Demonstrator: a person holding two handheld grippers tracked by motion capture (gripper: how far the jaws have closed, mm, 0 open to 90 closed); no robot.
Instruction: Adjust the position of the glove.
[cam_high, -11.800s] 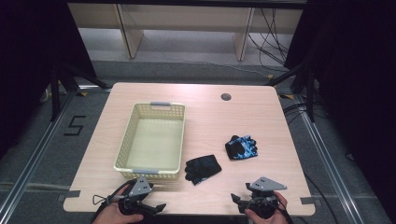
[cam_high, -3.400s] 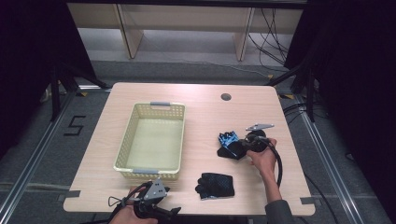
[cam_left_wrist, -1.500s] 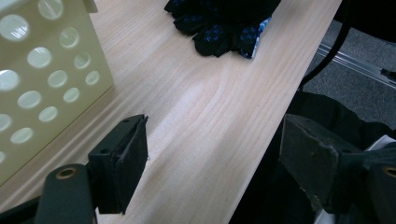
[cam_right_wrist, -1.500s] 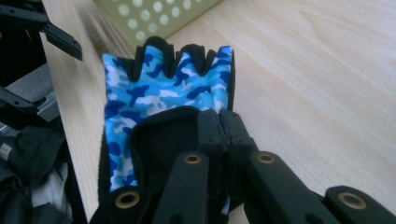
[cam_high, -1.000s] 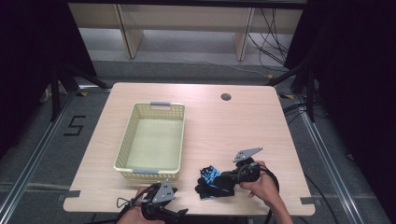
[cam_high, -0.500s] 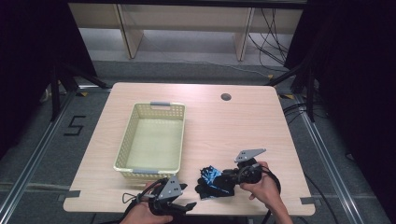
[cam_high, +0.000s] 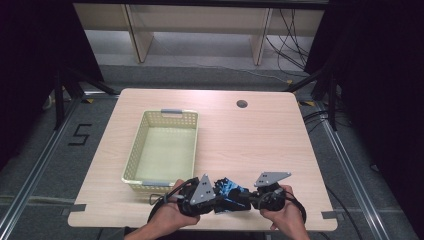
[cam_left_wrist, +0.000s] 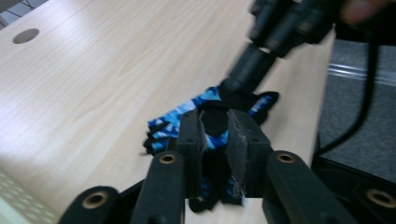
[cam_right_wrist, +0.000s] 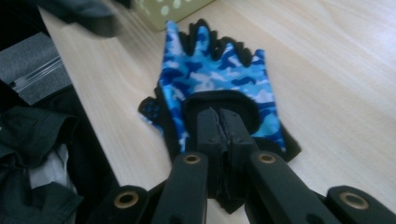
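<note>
A blue camouflage glove (cam_high: 229, 190) with black trim lies at the table's front edge, between my two grippers. In the right gripper view, my right gripper (cam_right_wrist: 218, 114) is shut on the black cuff of this glove (cam_right_wrist: 211, 70), whose fingers point away. My left gripper (cam_high: 216, 201) has come in from the left. Its jaws have just been closing, and in the left gripper view the gripper (cam_left_wrist: 215, 116) pinches black and blue fabric of the glove (cam_left_wrist: 184, 116). The right gripper (cam_left_wrist: 250, 77) appears blurred just beyond. Dark fabric under the blue glove may be a second, black glove; I cannot tell.
A pale yellow mesh basket (cam_high: 132, 150) stands empty left of centre, its near end just behind my left hand. The wooden table (cam_high: 260, 145) has a cable hole (cam_high: 242, 104) at the back. The front edge runs right under both hands.
My left gripper has moved right, up to the glove, and its jaws have gone from wide apart to pinched on the fabric. The right gripper has kept its hold and shifted slightly.
</note>
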